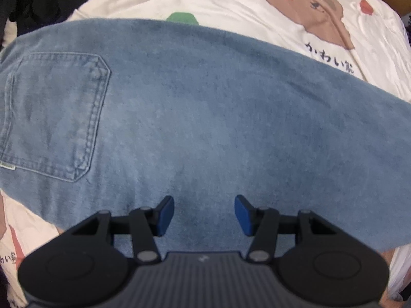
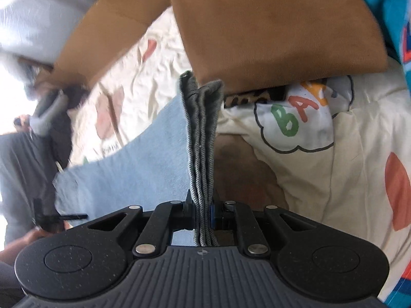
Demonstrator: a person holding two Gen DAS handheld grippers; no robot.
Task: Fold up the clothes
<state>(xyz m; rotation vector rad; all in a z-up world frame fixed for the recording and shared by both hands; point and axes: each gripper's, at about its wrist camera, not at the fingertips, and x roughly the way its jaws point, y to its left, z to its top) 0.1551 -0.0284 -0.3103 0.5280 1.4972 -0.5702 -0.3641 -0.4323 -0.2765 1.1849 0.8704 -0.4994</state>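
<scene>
Two claws. Left gripper (image 1: 204,214): blue pads spread wide, released, hovering over blue jeans (image 1: 205,118) laid flat on the cartoon-print bedsheet (image 1: 334,12), back pocket (image 1: 54,118) at 9 o'clock. Right gripper (image 2: 204,214): clenched on a bunched grey denim edge (image 2: 201,138), rising toward 12 o'clock; brown cushion (image 2: 269,25) beyond.

Left tool (image 1: 204,215) spread wide above blue jeans (image 1: 205,128), back pocket (image 1: 55,115) left, printed sheet (image 1: 295,7) beneath
</scene>
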